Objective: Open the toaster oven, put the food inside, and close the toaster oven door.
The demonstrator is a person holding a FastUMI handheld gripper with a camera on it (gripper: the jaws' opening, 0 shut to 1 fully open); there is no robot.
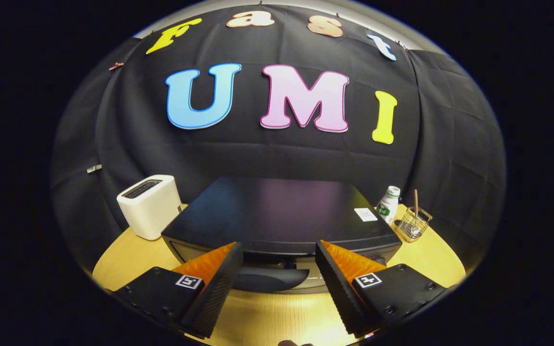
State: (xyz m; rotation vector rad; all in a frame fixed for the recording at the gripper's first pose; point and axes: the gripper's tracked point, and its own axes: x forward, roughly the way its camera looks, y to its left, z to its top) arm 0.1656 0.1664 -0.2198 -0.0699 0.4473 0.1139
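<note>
A black toaster oven (282, 211) sits on the wooden table (277, 317), seen from above and in front, its flat top facing me. Its dark curved door handle (267, 279) runs along the top of the front, and the door looks closed. My gripper (279, 250) is open, its two fingers spread wide on either side of the handle, which lies between them and slightly below the tips. Nothing is held. No food is visible here.
A white slot toaster (149, 205) stands left of the oven. To the right stand a small white bottle (388, 204) and a wire basket (414, 225) with a stick in it. A white sticker (365, 214) lies on the oven's top right corner.
</note>
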